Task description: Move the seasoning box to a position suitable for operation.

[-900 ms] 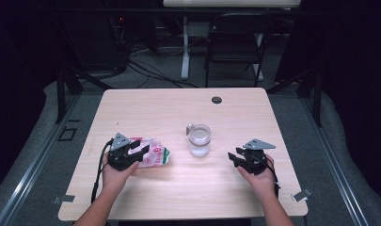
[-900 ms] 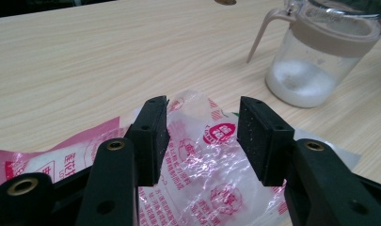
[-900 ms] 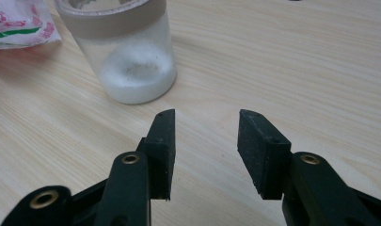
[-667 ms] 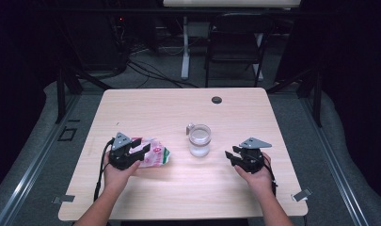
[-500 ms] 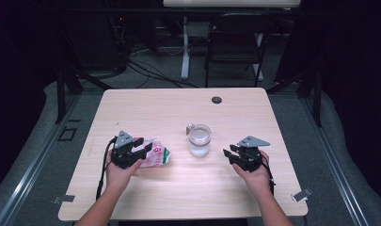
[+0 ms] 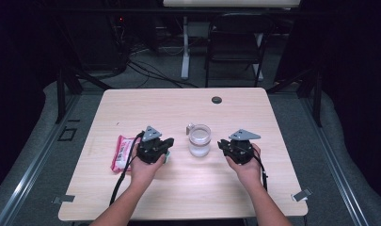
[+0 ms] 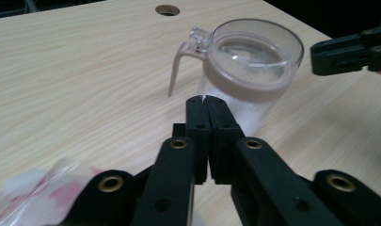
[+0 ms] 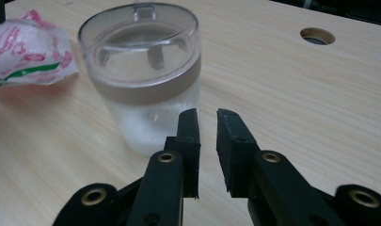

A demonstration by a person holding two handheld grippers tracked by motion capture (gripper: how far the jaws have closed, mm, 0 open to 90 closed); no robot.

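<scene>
The clear plastic jar with a taupe band and a flip-top lid [image 6: 199,140] stands upright near the middle of the pale wooden table [image 6: 131,106], its lid down and nothing gripping it. From how it sits, the work on the jar looks barely begun: no pad touches it, and opening or lifting it is all left to do.

To its right, close but apart from it, the right gripper [image 6: 224,144] points at the jar's side with its jaws parted by a narrow slit and nothing between them. On the other side the left gripper [image 6: 167,144] also aims toward the jar, a little short of it; its jaws are pressed together flat on each other, empty.

Behind that hand the pink-and-white crinkly plastic packet [image 6: 123,151] lies flat on the tabletop, free of any grip. Farther back, a round dark cable hole [image 6: 217,100] marks the table's far edge
</scene>
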